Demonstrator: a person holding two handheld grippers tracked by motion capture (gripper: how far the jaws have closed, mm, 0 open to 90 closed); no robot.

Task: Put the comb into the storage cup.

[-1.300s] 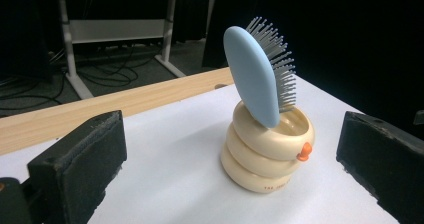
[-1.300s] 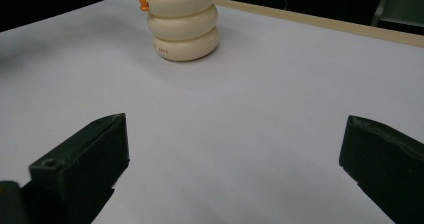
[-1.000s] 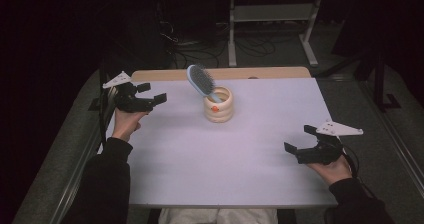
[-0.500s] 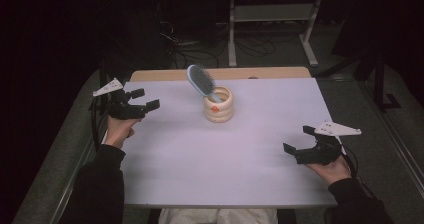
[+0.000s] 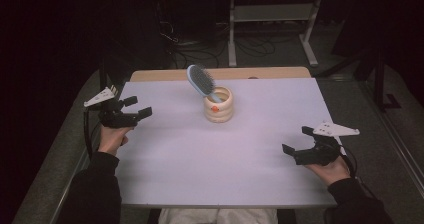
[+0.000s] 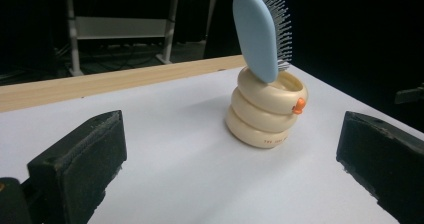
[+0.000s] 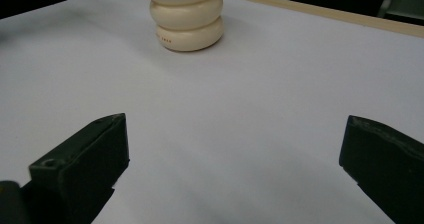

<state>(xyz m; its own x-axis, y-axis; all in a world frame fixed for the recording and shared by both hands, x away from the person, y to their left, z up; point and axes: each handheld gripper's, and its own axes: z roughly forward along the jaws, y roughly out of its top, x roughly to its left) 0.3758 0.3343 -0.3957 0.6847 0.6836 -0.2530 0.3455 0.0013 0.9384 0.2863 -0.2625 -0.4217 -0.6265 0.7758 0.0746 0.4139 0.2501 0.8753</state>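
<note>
While both jaws gape empty, blue oval hairbrush [image 5: 200, 81] leans, bristly, in cream ribbed ring-stacked cup [image 5: 218, 104].

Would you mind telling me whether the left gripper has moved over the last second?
Yes. In the high view the left gripper has drawn back from the cream holder toward the table's left edge and nearer the person.

Blue hairbrush [image 5: 200, 80], cream holder [image 5: 219, 105]
</note>
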